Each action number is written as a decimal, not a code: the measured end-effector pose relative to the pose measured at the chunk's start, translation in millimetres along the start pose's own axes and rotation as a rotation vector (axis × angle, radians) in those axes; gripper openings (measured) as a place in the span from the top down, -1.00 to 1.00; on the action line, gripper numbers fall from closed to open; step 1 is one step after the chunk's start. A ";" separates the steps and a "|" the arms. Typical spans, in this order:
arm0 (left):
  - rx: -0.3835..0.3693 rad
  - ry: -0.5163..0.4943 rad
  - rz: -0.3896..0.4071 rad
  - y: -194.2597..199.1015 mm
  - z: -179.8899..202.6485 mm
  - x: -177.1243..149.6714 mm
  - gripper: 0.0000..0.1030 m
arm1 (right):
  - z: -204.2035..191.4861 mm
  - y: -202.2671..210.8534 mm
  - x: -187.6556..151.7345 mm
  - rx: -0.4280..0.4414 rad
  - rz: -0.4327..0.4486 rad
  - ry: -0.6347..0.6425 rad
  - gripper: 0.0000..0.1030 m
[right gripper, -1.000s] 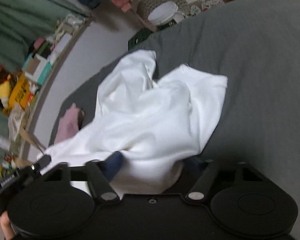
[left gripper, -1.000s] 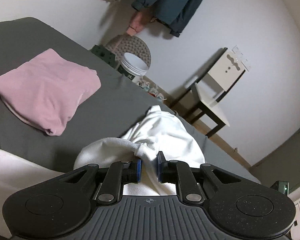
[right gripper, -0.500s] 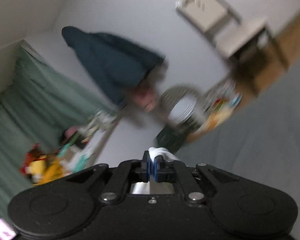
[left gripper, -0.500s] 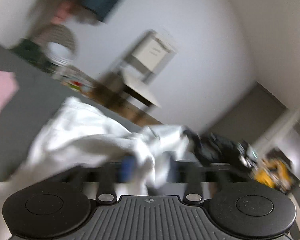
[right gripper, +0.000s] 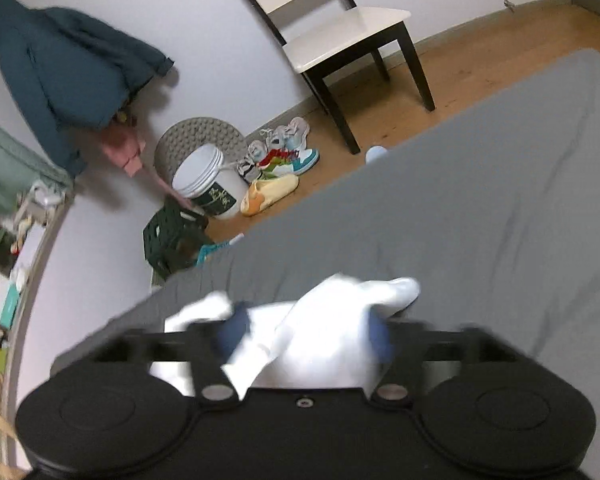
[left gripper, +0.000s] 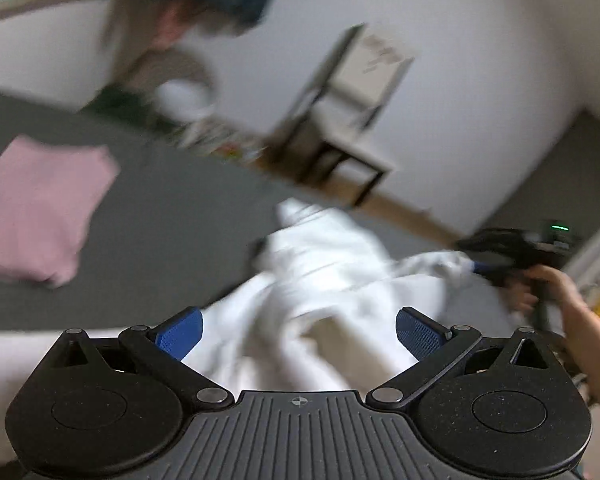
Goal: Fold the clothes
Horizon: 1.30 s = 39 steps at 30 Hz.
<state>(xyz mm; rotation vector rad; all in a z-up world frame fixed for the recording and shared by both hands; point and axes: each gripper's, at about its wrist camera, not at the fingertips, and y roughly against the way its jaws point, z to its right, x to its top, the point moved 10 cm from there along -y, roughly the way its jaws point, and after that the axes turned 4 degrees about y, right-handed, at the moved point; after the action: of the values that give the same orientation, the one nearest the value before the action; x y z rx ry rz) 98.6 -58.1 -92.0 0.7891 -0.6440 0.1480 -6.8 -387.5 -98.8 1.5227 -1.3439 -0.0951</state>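
A crumpled white garment (left gripper: pixel 320 276) lies on the grey bed (left gripper: pixel 172 220), spreading away from my left gripper (left gripper: pixel 299 332). That gripper is open wide, its blue pads (left gripper: pixel 180 332) on either side of the cloth and not gripping it. In the left wrist view my right gripper (left gripper: pixel 496 252) is at the garment's far right corner, held by a hand (left gripper: pixel 552 284). Seen in its own blurred view, the right gripper (right gripper: pixel 308 334) has its pads apart with white cloth (right gripper: pixel 320 320) loose between them. A folded pink garment (left gripper: pixel 40 208) rests on the bed to the left.
Beyond the bed's far edge (right gripper: pixel 300 216) stand a chair (right gripper: pixel 340 36), a white bucket (right gripper: pixel 208 184), a green crate (right gripper: pixel 172 240) and several shoes (right gripper: pixel 280 156) on the wooden floor. A dark jacket (right gripper: pixel 64 68) hangs on the wall. A cluttered shelf (right gripper: pixel 4 280) runs along the left.
The left gripper, shut on the white garment a second ago, now stands wide open. The right gripper pinched the cloth half a second ago and has since spread its fingers. Both views swung.
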 end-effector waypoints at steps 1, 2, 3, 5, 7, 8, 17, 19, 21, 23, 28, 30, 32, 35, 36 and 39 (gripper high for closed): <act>0.027 0.009 -0.004 -1.6 -5.1 1.2 -1.00 | -15.0 2.6 -12.9 0.016 -0.017 0.069 -0.36; 0.057 0.017 -0.007 -2.8 -11.0 2.6 -1.00 | -29.7 6.0 -26.3 0.037 -0.034 0.143 -0.36; 0.089 0.024 -0.009 -3.5 -17.4 4.2 -1.00 | -47.9 9.9 -43.1 0.077 -0.063 0.228 -0.36; 0.133 0.036 -0.025 -3.5 -32.1 3.2 -1.00 | -92.5 17.9 -86.6 0.195 -0.155 0.428 -0.36; 0.133 0.062 -0.042 -4.2 -41.3 -1.9 -1.00 | -131.1 20.8 -133.5 0.258 -0.231 0.632 -0.36; 0.126 0.073 -0.055 -5.7 -44.0 -6.2 -1.00 | -144.3 19.2 -151.6 0.258 -0.251 0.713 -0.35; 0.144 0.023 -0.118 -10.7 -48.3 -30.3 -1.00 | -119.0 13.3 -150.1 0.122 -0.227 0.683 0.90; 0.161 0.030 -0.113 -8.9 -50.5 -27.4 -1.00 | -90.5 28.1 -110.2 0.044 -0.131 0.598 0.91; 0.174 0.042 -0.107 -8.6 -52.4 -24.5 -1.00 | -49.5 42.7 -75.0 -0.072 -0.069 0.517 0.95; 0.182 0.050 -0.103 -9.8 -53.7 -22.8 -1.00 | -6.6 53.2 -50.4 -0.237 -0.011 0.500 0.98; 0.202 0.037 -0.100 -11.0 -54.2 -21.9 -1.00 | 60.4 61.0 -39.6 -0.435 -0.027 0.518 0.89; 0.202 0.027 -0.107 -12.4 -53.0 -23.8 -1.00 | 51.6 57.8 -54.5 -0.352 -0.078 0.577 0.62; 0.200 0.023 -0.115 -14.7 -51.0 -25.6 -1.00 | 6.3 56.6 -74.6 -0.207 -0.071 0.731 -0.11; 0.189 0.025 -0.124 -18.2 -46.9 -26.0 -1.00 | -70.2 52.9 -115.2 -0.040 -0.044 1.093 -0.32; 0.182 0.029 -0.124 -18.7 -45.7 -26.1 -1.00 | -89.7 50.2 -131.1 -0.009 -0.041 1.230 -0.32; 0.158 0.050 -0.121 -18.4 -44.4 -27.6 -1.00 | -130.2 36.2 -191.4 -0.026 0.066 1.784 -0.38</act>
<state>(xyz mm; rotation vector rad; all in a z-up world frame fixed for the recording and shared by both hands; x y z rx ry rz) 104.6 -37.0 -143.0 0.9712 -0.5407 0.1089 -17.4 -154.3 -118.8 0.8835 0.0841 1.0372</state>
